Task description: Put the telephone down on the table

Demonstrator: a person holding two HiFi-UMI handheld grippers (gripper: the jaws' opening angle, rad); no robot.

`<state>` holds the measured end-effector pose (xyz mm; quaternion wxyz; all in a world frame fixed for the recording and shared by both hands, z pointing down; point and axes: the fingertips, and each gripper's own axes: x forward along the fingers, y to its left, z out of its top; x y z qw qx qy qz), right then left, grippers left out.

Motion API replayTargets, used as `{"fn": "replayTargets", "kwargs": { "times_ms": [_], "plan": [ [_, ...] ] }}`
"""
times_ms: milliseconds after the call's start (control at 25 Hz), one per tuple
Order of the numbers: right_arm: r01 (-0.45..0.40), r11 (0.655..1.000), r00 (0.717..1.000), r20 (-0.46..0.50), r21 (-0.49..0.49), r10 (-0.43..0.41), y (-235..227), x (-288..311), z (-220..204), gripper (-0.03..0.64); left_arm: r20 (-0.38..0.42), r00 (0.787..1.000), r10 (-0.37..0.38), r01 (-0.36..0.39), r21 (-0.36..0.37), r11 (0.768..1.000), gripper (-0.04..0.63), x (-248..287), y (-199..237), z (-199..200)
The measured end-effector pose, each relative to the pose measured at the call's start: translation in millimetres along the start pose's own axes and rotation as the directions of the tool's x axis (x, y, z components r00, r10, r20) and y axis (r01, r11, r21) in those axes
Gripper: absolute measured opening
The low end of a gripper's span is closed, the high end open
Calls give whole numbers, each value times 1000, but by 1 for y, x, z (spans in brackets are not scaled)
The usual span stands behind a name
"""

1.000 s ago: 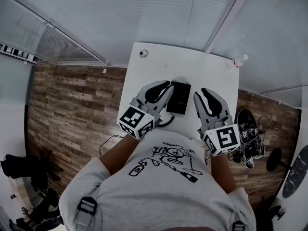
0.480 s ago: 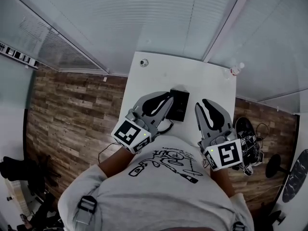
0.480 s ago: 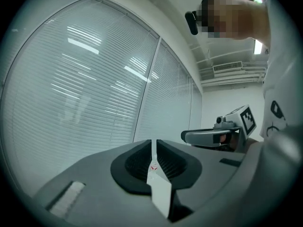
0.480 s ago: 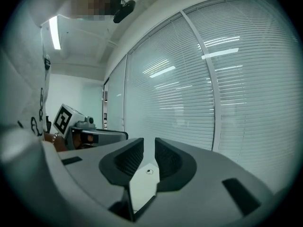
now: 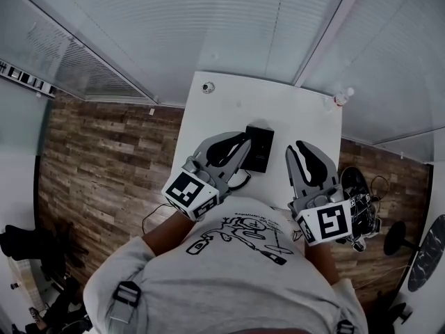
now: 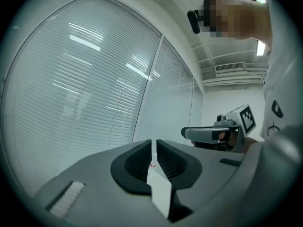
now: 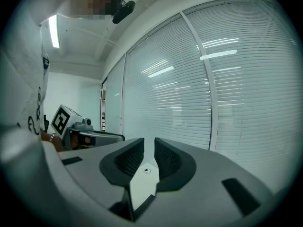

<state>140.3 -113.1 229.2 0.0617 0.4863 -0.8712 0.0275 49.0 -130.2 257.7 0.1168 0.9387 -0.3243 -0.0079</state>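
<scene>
The black telephone [image 5: 260, 149] lies flat on the white table [image 5: 229, 106], its cord [image 5: 240, 181] trailing toward the near edge. My left gripper [image 5: 243, 142] hangs just left of it, its tip overlapping the phone's left edge in the head view; whether they touch I cannot tell. Its jaws are shut with nothing in them [image 6: 154, 144]. My right gripper [image 5: 300, 149] hovers to the phone's right, apart from it. Its jaws [image 7: 149, 144] have just been closing and now stand shut, holding nothing. Each gripper view shows the other gripper [image 6: 213, 135] [image 7: 90, 138] alongside.
A small round fitting [image 5: 208, 87] sits at the table's far left corner and a small bottle [image 5: 340, 97] at its far right corner. Window blinds [image 5: 208, 26] run behind the table. Black equipment and cables [image 5: 361, 200] lie on the wood floor to the right.
Both grippers have risen a little and drawn back toward the person. The right jaws have narrowed to shut. The telephone has stayed in place on the table.
</scene>
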Motion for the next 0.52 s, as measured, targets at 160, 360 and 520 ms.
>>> {"fn": "replayTargets", "kwargs": {
  "times_ms": [160, 360, 520],
  "plan": [
    [4, 1000, 1000, -3, 0, -4, 2, 0, -1, 61, 2, 1000, 6, -6, -3, 1000, 31, -3, 0, 0],
    [10, 1000, 1000, 0, 5, -10, 2, 2, -1, 61, 11, 1000, 12, -12, -12, 1000, 31, -2, 5, 1],
    [10, 1000, 1000, 2, 5, -10, 5, 1, -1, 61, 19, 1000, 18, -17, -19, 1000, 31, -3, 6, 2]
  ]
}}
